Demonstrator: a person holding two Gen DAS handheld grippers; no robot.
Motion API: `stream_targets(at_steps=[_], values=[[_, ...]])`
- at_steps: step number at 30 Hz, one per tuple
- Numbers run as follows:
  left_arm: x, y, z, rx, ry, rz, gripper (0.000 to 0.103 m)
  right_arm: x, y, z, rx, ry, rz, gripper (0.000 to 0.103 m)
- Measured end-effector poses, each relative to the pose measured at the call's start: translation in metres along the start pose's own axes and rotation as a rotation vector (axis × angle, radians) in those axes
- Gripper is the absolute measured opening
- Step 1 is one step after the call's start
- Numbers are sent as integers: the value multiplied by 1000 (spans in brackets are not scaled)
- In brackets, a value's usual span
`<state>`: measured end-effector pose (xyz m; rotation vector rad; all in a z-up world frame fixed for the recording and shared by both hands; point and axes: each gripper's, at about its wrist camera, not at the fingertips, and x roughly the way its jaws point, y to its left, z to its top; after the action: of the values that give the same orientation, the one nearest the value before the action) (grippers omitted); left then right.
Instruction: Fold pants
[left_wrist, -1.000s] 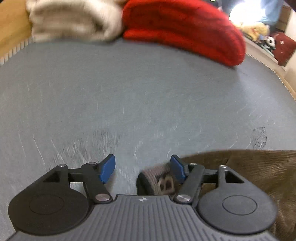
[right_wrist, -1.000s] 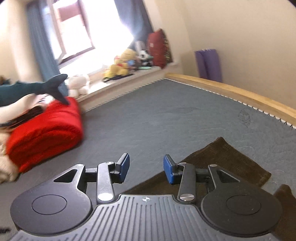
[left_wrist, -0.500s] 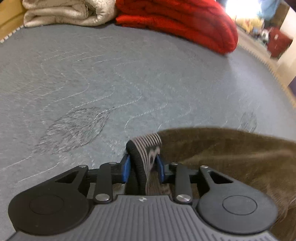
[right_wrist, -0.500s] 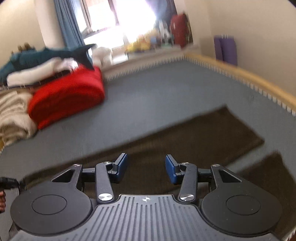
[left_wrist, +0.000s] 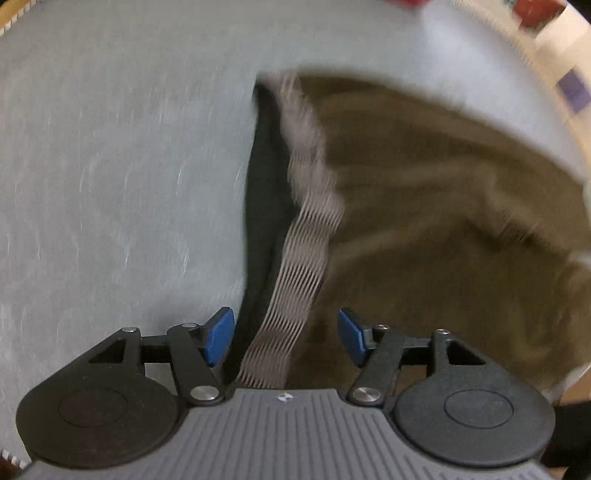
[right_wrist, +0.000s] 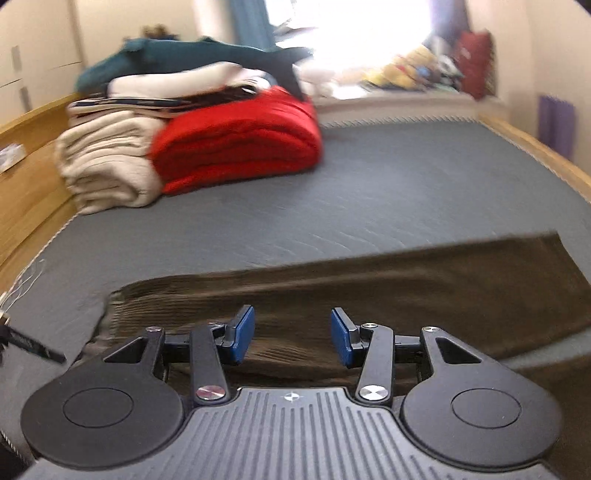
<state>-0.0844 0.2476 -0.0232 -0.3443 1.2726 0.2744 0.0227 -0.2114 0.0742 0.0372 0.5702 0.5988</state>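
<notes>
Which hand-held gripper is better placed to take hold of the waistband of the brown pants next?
Left. The left hand-held gripper is open with the striped waistband running between its fingers. The right hand-held gripper, also open, hovers over the brown pants partway along, right of the waistband end.

Bed with a grey quilted mattress surface (right_wrist: 369, 206), bordered by a wooden frame (right_wrist: 535, 147). Lying flat on the near part of it, brown pants (right_wrist: 388, 280) stretched left to right, the striped waistband (left_wrist: 306, 236) at the left end. At the far left, touching side by side on the mattress: a folded cream blanket (right_wrist: 107, 166) and a folded red blanket (right_wrist: 240, 140).
</notes>
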Motion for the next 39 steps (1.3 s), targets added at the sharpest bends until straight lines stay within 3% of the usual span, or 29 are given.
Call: stream_targets(at_steps=[5,8,13,14,15,19,21,24,26,29,31,33,36,39], values=[[11,15,-10,-29,20,-11,68,-24,19,6,-75,-86,-21,47],[11,13,-15,17,38,-4,66,-42,15,16,-67,-134,-20,47],[17,5,-20,139,53,-2,51,-81,-14,34,-83,-232,-59,48],[19,4,-21,165,50,-4,49,-83,-22,37,-76,-232,-77,48],[19,5,-22,190,44,1,40,-86,-30,36,-69,-231,-96,48],[5,11,-28,205,20,-13,33,-84,-66,15,25,-216,-190,48],[-3,9,-34,233,1,-4,33,-75,-78,12,85,-148,-233,48],[-2,1,-43,328,8,53,33,-76,-86,13,124,-179,-254,47],[-1,-6,-40,361,-9,78,35,-71,-90,12,121,-155,-280,47],[-20,-11,-35,356,-109,131,37,-66,-95,10,142,-128,-291,47],[-36,-8,-30,305,-168,71,37,-63,-99,8,162,-117,-293,48],[-41,-8,-28,279,-163,-15,37,-63,-103,7,178,-110,-295,47],[-34,-26,-35,392,-126,-63,37,-64,-105,3,182,-103,-298,48],[-16,-44,-49,537,-58,-18,37,-62,-103,1,168,-90,-303,48]])
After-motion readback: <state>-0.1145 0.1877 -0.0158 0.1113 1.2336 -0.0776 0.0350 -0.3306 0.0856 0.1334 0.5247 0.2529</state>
